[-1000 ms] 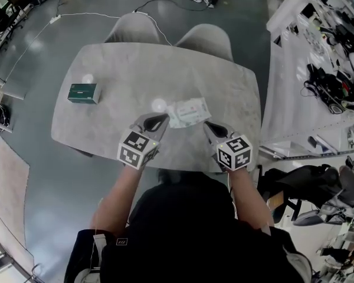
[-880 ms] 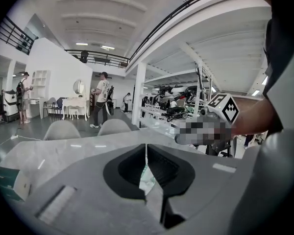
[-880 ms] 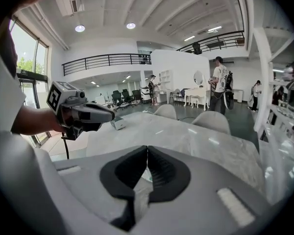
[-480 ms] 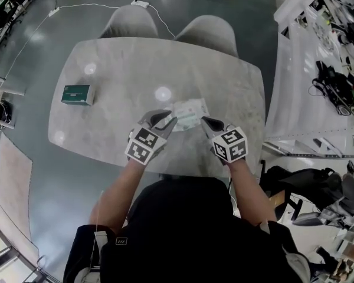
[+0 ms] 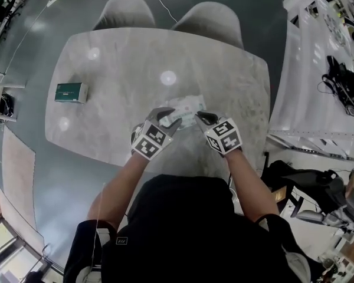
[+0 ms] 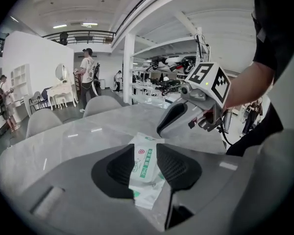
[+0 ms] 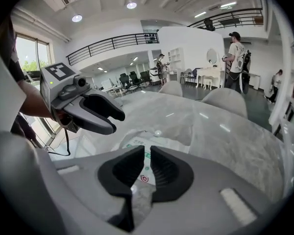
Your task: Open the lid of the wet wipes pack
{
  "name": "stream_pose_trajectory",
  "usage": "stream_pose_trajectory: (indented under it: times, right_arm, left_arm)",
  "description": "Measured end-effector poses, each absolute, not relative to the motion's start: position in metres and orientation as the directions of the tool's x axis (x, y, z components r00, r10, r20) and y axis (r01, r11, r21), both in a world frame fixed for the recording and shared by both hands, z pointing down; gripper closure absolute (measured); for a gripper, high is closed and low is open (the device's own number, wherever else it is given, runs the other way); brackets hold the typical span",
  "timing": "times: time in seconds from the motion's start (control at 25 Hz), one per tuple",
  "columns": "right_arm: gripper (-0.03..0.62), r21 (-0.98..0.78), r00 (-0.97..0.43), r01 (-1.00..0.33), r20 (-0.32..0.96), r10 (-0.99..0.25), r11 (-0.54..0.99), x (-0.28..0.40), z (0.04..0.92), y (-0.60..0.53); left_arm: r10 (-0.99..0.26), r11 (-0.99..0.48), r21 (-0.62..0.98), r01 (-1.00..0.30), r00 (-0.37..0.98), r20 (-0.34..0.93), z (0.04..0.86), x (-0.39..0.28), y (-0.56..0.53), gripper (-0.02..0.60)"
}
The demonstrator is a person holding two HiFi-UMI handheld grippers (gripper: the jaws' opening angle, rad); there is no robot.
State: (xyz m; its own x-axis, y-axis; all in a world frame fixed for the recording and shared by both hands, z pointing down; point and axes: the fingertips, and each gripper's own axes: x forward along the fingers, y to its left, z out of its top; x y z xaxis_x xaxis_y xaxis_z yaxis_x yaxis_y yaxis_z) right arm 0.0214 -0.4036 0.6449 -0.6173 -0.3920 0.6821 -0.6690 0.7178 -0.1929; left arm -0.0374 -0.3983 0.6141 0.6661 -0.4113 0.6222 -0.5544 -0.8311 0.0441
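Grey counter (image 5: 118, 69) carried the pack (image 5: 186, 105) flat toward its near right side; left gripper (image 5: 172, 118) had just been opening, jaws wide apart with the pack between them, unpressed; right gripper (image 5: 199, 116) stood narrowly apart, clamping nothing.

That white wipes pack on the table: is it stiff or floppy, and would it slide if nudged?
Probably floppy: the wipes pack looks like a soft pouch, so it may sag if lifted by one end. Lying flat, it should not roll. The glossy table may let it slide.
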Motion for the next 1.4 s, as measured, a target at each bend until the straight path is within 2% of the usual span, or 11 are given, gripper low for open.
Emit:
stream_pose_trajectory:
  times: [0.32, 0.64, 0.84, 0.96, 1.4]
  right_arm:
    - [0.556, -0.21, -0.607, -0.631, 0.733, -0.306, 0.747, 0.026, 0.683, -0.41]
    - [0.556, -0.215, -0.588, -0.624, 0.763, -0.27, 0.751, 0.033, 0.706, -0.41]
    - [0.556, -0.215, -0.581, -0.621, 0.771, -0.259, 0.753, 0.031, 0.712, -0.411]
    - [0.554, -0.203, -0.563, -0.628, 0.785, -0.258, 0.751, 0.032, 0.719, -0.411]
    - [0.556, -0.173, -0.53, -0.669, 0.792, -0.302, 0.722, 0.028, 0.718, -0.409]
  left_arm:
    - [-0.308, -0.89, 0.001, -0.456, 0.603, 0.736, 0.657, -0.008, -0.398, 0.426]
    - [-0.258, -0.925, -0.058, -0.376, 0.508, 0.822, 0.694, 0.004, -0.398, 0.417]
    - [-0.264, -0.933, -0.103, -0.345, 0.461, 0.847, 0.702, 0.005, -0.402, 0.41]
    - [-0.259, -0.938, -0.115, -0.328, 0.44, 0.86, 0.706, 0.006, -0.404, 0.428]
    - [-0.262, -0.958, -0.191, -0.213, 0.379, 0.888, 0.715, 0.009, -0.402, 0.426]
